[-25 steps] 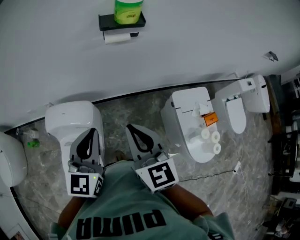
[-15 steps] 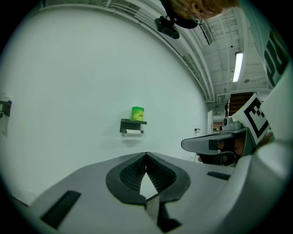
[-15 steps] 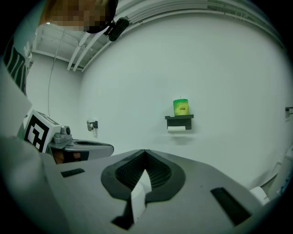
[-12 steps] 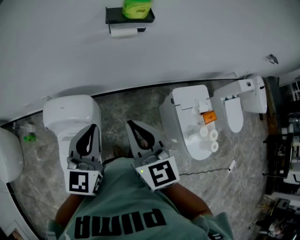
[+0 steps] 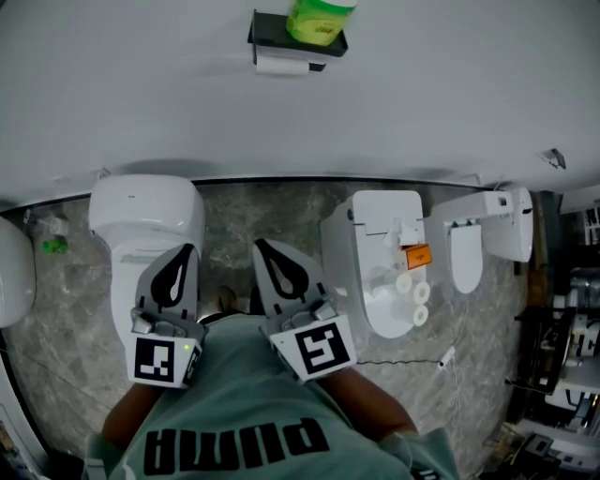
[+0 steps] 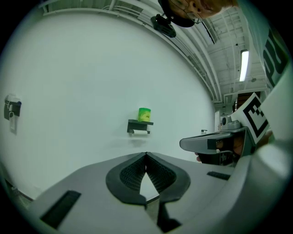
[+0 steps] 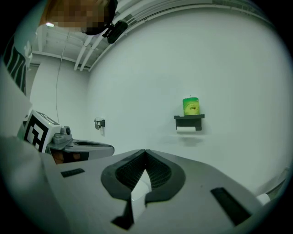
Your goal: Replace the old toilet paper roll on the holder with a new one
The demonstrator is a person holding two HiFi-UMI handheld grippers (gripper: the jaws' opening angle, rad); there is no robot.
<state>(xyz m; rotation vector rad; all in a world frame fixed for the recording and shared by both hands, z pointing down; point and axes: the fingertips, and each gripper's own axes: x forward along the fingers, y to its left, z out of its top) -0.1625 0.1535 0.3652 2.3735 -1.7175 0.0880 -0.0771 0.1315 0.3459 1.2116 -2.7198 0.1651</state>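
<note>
Head view: a black wall shelf (image 5: 296, 42) carries a green tub (image 5: 320, 19) with the paper roll (image 5: 282, 65) underneath, three spare rolls (image 5: 413, 300) lie on a white toilet (image 5: 375, 211), and the shirt (image 5: 244, 412) reads PUMA; left gripper view: the left gripper (image 6: 146, 154) is clenched on nothing; right gripper view: the right gripper (image 7: 145, 151) is pinched empty too.

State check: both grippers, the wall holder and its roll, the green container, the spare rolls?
left gripper: shut, empty.
right gripper: shut, empty.
holder: fixed on the wall, loaded.
old roll: on the holder, not yet removed.
green container: upright on the holder's shelf.
spare rolls: three, grouped on the middle toilet, untouched.
</note>
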